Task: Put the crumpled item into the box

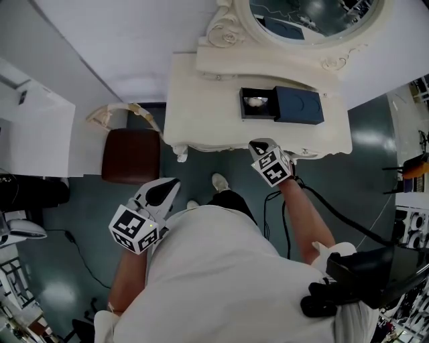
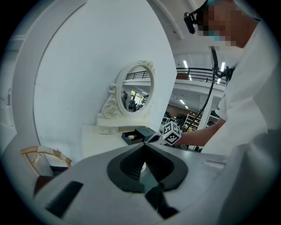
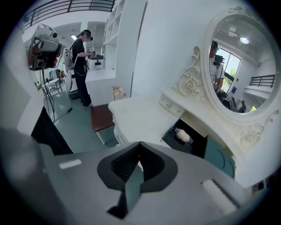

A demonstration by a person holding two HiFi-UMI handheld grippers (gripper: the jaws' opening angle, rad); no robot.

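A small dark box [image 1: 257, 104] stands open on the cream vanity table [image 1: 201, 100], its lid [image 1: 298, 105] lying beside it on the right. A pale crumpled item [image 1: 256, 101] rests inside the box and also shows in the right gripper view as the crumpled item [image 3: 182, 135] in the box [image 3: 193, 145]. My right gripper [image 1: 261, 146] hovers at the table's front edge, just short of the box, shut with nothing between its jaws. My left gripper [image 1: 164, 191] hangs lower over the floor, left of the table, shut and empty. From the left gripper view, the box [image 2: 131, 137] lies ahead.
A brown stool [image 1: 131, 155] stands left of the table, with a tan curled thing [image 1: 124, 110] behind it. An oval mirror [image 1: 315, 17] rises at the table's back. A white cabinet [image 1: 33, 127] fills the left side. Another person [image 3: 81, 66] stands far off.
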